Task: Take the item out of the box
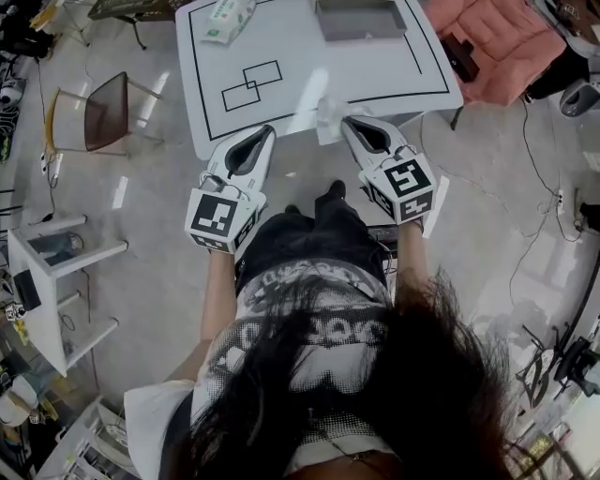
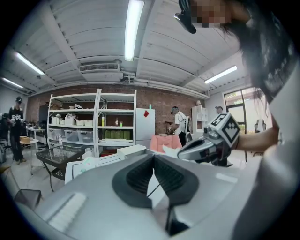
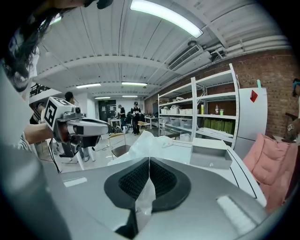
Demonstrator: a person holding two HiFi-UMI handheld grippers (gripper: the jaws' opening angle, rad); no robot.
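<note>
I see the grey open box (image 1: 361, 19) at the far side of the white table (image 1: 281, 117), and again in the right gripper view (image 3: 211, 157). My right gripper (image 1: 349, 124) is shut on a thin, crumpled white plastic-like item (image 1: 328, 117) and holds it over the table's near edge. The item sticks up past the pads (image 3: 145, 140) and hangs down between them. My left gripper (image 1: 266, 133) is beside it at the near edge, shut with nothing in it (image 2: 153, 156). The left gripper view shows the right gripper (image 2: 211, 143) with the white item (image 2: 169, 151).
A green-and-white packet (image 1: 230, 19) lies at the table's far left. Black outlined rectangles (image 1: 251, 84) are drawn on the top. A brown chair (image 1: 103, 111) stands left of the table, a pink cushion (image 1: 497, 37) to its right, a white shelf unit (image 1: 56, 281) lower left.
</note>
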